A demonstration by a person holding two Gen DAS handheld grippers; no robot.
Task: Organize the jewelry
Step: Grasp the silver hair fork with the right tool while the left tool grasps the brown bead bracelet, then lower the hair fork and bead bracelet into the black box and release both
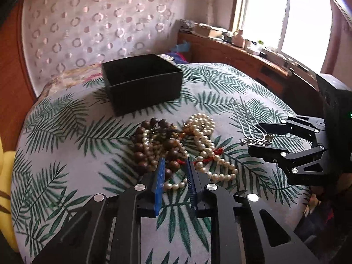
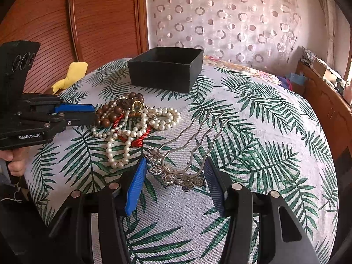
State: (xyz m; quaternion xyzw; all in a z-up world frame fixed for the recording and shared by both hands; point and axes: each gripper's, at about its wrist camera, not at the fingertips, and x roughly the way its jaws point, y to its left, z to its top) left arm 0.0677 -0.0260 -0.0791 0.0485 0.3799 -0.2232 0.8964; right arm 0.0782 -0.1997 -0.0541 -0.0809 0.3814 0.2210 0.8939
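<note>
Left hand-held gripper [image 1: 175, 171] pinching brown beads [image 1: 140, 140]; black box [image 1: 143, 81] well beyond.

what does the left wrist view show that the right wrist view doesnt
Only the left wrist view shows the bright window and the cluttered wooden ledge below it. Only the right wrist view shows the person's hand on the left gripper's handle, and the ornate flower head of the silver hair comb. Both show the black box, the tangle of pearl and brown bead strands, the leaf-print cloth, and both grippers: left gripper, right gripper.
</note>
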